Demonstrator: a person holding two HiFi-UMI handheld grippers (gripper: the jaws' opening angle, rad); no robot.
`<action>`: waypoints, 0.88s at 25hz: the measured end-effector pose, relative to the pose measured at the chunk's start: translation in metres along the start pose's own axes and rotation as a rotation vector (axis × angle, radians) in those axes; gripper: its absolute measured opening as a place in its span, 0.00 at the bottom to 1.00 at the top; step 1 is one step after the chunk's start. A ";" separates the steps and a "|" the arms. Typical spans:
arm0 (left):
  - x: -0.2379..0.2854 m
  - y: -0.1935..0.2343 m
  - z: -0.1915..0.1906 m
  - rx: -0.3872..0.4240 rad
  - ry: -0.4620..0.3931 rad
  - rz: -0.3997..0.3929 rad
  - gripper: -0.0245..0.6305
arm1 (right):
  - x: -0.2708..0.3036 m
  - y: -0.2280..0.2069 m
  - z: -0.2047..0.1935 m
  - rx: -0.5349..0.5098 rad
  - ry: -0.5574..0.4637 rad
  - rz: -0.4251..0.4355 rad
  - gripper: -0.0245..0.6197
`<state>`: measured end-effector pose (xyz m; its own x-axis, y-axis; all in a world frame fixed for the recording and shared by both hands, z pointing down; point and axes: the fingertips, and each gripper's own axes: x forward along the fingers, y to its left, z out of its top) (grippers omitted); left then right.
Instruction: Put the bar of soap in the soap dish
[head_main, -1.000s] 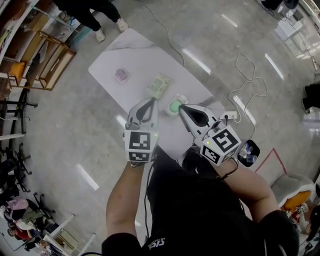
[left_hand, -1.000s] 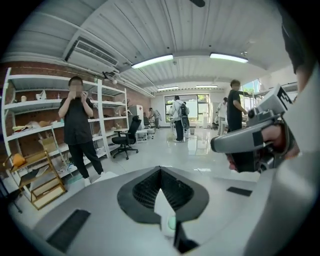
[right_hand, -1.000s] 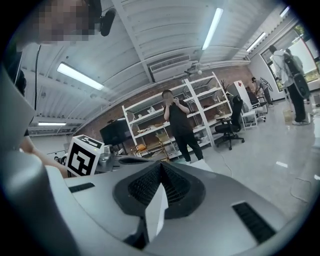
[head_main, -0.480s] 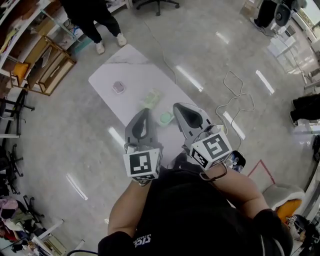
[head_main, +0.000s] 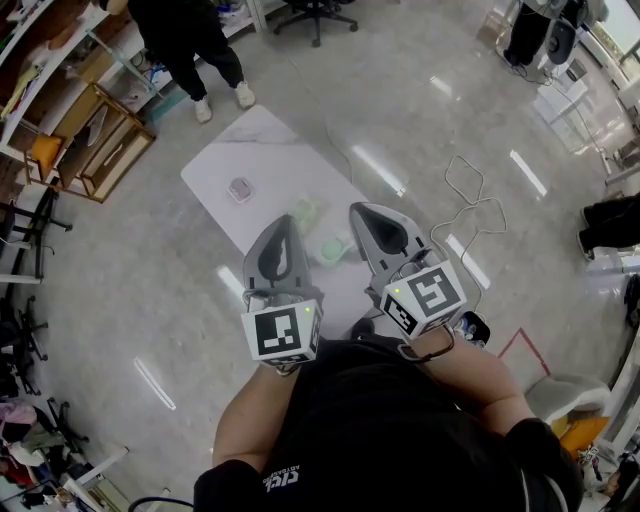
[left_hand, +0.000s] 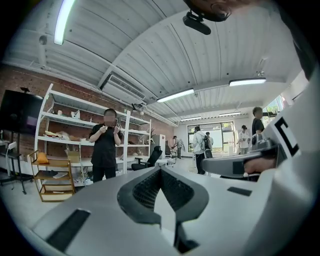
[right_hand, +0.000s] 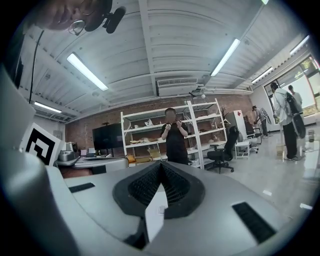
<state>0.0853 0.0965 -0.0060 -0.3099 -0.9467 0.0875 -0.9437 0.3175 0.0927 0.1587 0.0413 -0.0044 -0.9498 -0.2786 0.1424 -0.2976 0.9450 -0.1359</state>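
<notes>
The low white table lies far below me in the head view. On it sit a small pink piece, a pale green rectangular piece and a round green piece; I cannot tell which is the soap and which the dish. My left gripper and right gripper are held high above the table's near end, side by side. Both are shut with nothing in them. The left gripper view shows the left gripper pointing level across the room, and the right gripper view shows the right gripper the same way; neither shows the table.
A person in black stands past the table's far end, also in the left gripper view as the person. A wooden rack stands at the left, cables trail on the floor at the right, shelving lines the wall.
Both grippers have risen away from the table, still shut and empty. The table and its three pieces look smaller and farther below than a second ago.
</notes>
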 end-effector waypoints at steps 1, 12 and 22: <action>0.000 -0.001 -0.005 0.005 0.014 -0.002 0.05 | 0.001 0.000 0.000 -0.002 0.001 0.000 0.06; 0.004 -0.001 -0.021 0.022 0.063 -0.028 0.05 | 0.006 0.005 -0.012 -0.008 0.022 -0.011 0.06; 0.005 0.000 -0.021 0.029 0.064 -0.025 0.05 | 0.001 0.002 -0.015 -0.008 0.030 -0.020 0.06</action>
<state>0.0858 0.0930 0.0151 -0.2792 -0.9486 0.1490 -0.9542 0.2914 0.0673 0.1585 0.0457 0.0104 -0.9402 -0.2928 0.1740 -0.3159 0.9406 -0.1245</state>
